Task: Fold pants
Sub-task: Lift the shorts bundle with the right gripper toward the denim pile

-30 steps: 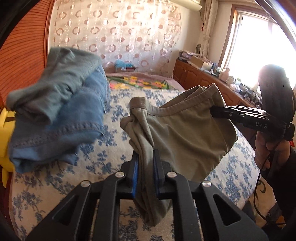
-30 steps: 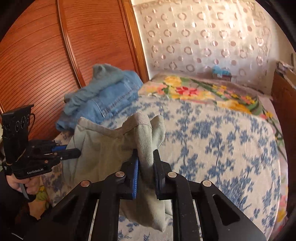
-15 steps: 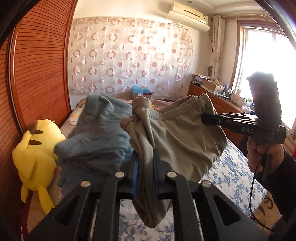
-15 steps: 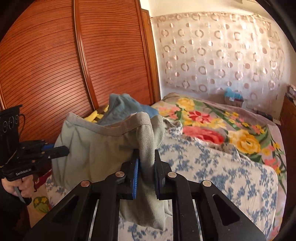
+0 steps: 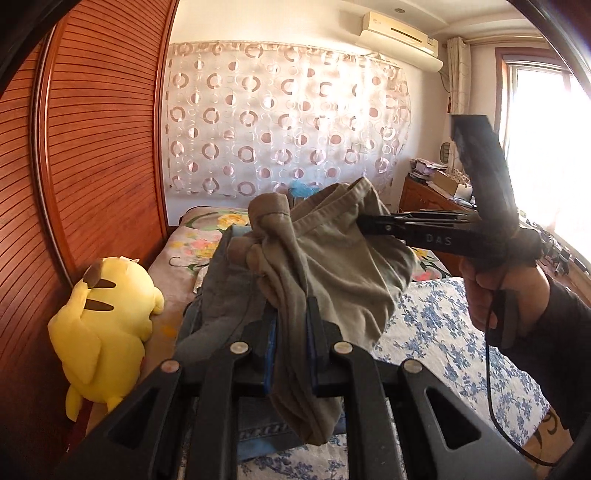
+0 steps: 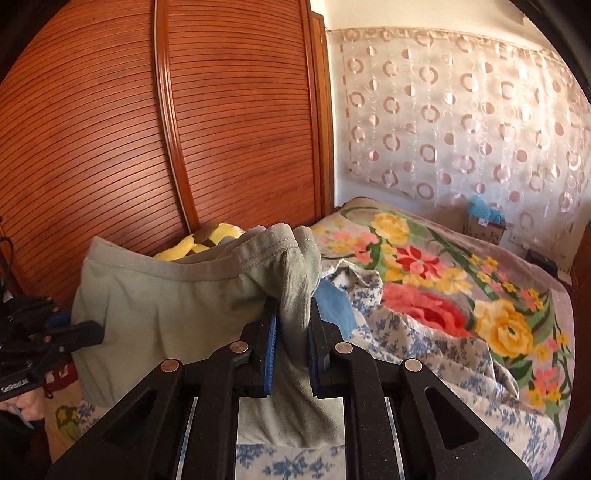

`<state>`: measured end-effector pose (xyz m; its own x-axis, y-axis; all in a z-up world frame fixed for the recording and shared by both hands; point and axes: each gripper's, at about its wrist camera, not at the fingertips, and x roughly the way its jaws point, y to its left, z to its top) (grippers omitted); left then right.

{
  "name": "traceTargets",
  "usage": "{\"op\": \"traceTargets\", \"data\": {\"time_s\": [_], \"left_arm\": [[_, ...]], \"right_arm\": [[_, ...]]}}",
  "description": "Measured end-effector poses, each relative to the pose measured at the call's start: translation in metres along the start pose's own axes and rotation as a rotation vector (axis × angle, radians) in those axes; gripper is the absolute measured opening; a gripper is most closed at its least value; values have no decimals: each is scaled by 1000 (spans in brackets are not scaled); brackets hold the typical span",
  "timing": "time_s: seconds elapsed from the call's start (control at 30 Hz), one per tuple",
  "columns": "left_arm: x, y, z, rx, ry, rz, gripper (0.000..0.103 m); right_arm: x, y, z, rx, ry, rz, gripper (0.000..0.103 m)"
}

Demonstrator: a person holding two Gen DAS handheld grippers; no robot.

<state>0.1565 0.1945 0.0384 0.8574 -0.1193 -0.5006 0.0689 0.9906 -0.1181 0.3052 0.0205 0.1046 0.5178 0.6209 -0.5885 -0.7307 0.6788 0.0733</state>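
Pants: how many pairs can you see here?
2. The olive pants hang between both claws, above the bed; blue jeans lie on the bed beside the yellow plush toy. More may be hidden beneath.

A home bedroom: bed (image 6: 461, 362) with floral covers, slatted wooden wardrobe (image 6: 184, 129), air conditioner (image 5: 399, 33)

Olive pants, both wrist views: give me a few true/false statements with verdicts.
1. Both tools are clamped on the olive pants. True: left tool and right tool each pinch fabric.
2. The pants lie flat on the bed. False: they hang between the tools above the bed.
3. A yellow plush toy sits by the wooden wardrobe. True.
4. Blue jeans are held in the right tool. False: it holds the olive pants; the jeans lie on the bed.
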Motion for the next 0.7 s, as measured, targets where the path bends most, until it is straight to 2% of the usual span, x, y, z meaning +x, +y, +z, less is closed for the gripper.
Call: {"op": "traceTargets", "data": {"time_s": [0.2,0.7], "left_arm": [[12,15,-5,-31,23,15,10],[21,32,-26,-92,60,18,10]], "right_arm": [[39,2,13,-2,14,19,11],[101,28,47,-51,20,54,11]]}}
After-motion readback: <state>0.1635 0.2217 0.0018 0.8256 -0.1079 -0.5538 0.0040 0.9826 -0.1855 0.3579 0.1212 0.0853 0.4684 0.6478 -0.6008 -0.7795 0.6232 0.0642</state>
